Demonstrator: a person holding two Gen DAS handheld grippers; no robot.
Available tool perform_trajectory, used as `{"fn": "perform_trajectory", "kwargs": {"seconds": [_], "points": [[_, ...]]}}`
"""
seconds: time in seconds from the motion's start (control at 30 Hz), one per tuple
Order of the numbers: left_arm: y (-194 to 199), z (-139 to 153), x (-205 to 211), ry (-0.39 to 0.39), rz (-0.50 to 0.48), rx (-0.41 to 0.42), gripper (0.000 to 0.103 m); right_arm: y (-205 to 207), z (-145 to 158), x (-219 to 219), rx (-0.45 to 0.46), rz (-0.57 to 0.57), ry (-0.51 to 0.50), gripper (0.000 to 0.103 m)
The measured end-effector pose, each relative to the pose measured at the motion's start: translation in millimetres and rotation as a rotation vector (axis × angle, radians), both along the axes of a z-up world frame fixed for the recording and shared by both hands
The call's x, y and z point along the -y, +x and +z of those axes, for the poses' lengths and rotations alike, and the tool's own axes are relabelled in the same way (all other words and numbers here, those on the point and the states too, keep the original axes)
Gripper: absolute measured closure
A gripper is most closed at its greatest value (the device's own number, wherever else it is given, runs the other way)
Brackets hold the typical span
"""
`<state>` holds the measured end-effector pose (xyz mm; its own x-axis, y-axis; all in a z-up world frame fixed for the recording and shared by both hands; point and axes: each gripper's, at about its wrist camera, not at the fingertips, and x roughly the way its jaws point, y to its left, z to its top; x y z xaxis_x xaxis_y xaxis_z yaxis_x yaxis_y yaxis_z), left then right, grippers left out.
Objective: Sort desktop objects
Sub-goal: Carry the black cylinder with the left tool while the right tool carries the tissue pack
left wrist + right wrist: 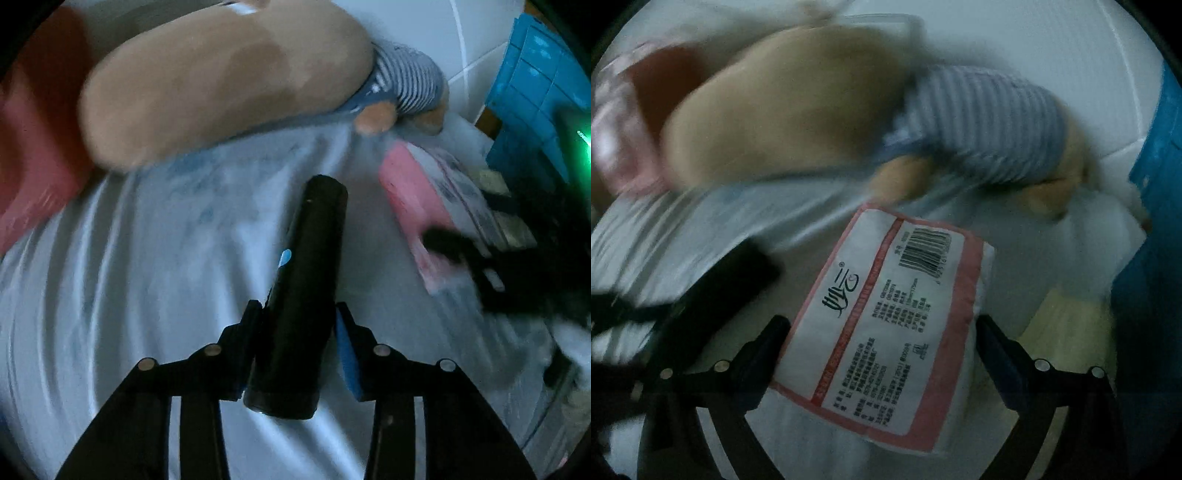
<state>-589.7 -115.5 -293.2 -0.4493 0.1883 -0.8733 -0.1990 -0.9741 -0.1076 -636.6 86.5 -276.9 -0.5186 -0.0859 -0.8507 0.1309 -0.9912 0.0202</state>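
Observation:
My left gripper [297,314] is shut on a long black cylinder [306,280] with a small blue mark, held above a pale blue cloth [147,277]. My right gripper [882,325] is shut on a pink-and-white tissue pack [886,317] with a barcode and printed text. The same pack [417,206] shows at the right of the left wrist view, with the other gripper's black fingers [458,247] on it. The black cylinder [720,284] shows blurred at the left of the right wrist view.
A tan plush toy [221,85] in a striped shirt lies across the back of the cloth, also in the right wrist view [798,118]. A red cushion [37,147] lies at the left. A blue crate [535,92] stands at the right, with a pale yellow object [1067,325] beside it.

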Motion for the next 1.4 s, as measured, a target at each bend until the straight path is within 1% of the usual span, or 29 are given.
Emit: {"fn": "perform_trajectory", "kwargs": {"seconds": [0.13,0.2,0.3,0.33,0.37,0.4,0.43,0.47,0.5,0.57,0.6,0.7,0.77,0.83,0.9,1.03,1.1,1.2,1.3,1.37,1.4], "points": [[43,0,18,0.005,0.049,0.054,0.066,57,-1,20,0.054,0.092,-0.036,0.004],[65,1,30,0.027,0.069,0.078,0.066,85,-1,30,0.081,0.137,-0.054,0.003],[85,6,32,0.005,0.097,0.069,0.065,128,-1,45,0.120,0.204,-0.081,0.001],[88,10,34,-0.007,0.102,0.059,0.063,132,1,43,0.112,0.182,-0.087,0.000],[86,17,34,-0.007,0.106,0.042,0.055,135,3,41,0.103,0.160,-0.092,0.000],[84,23,34,-0.008,0.111,0.025,0.040,139,6,39,0.095,0.137,-0.097,0.000],[82,29,35,-0.008,0.115,0.007,0.033,143,8,37,0.087,0.115,-0.103,0.000],[78,34,35,-0.007,0.111,-0.016,0.023,147,10,35,0.078,0.092,-0.108,0.000],[74,39,35,-0.006,0.108,-0.038,0.020,151,13,33,0.070,0.070,-0.113,0.000],[59,42,27,-0.021,0.088,-0.054,0.020,159,17,29,0.053,0.026,-0.123,0.000],[52,40,23,-0.023,0.074,-0.053,0.020,157,18,30,0.045,0.029,-0.111,0.000],[31,23,15,-0.069,0.070,-0.025,0.020,149,19,35,0.022,0.040,-0.077,0.000],[20,7,12,-0.095,0.086,-0.004,0.020,145,17,33,0.010,0.046,-0.083,0.000],[12,-8,13,-0.096,0.101,0.031,0.020,141,15,33,-0.008,0.057,-0.098,0.000],[11,-11,13,-0.098,0.105,0.019,0.018,144,12,30,-0.011,0.061,-0.126,0.000],[13,-13,15,-0.094,0.105,0.013,0.019,140,5,28,-0.033,0.052,-0.175,0.000],[14,-13,16,-0.090,0.110,0.023,0.019,139,8,25,-0.039,0.031,-0.172,0.000],[17,-7,15,-0.073,0.121,0.004,0.019,141,12,27,-0.037,0.022,-0.146,0.000],[9,-8,11,-0.085,0.114,0.000,0.020,139,13,36,-0.046,0.050,-0.140,0.000],[5,-15,11,-0.094,0.102,0.017,0.021,136,10,42,-0.045,0.062,-0.137,0.000],[6,-14,11,-0.094,0.099,-0.002,0.022,134,8,44,-0.044,0.068,-0.136,0.000]]}}
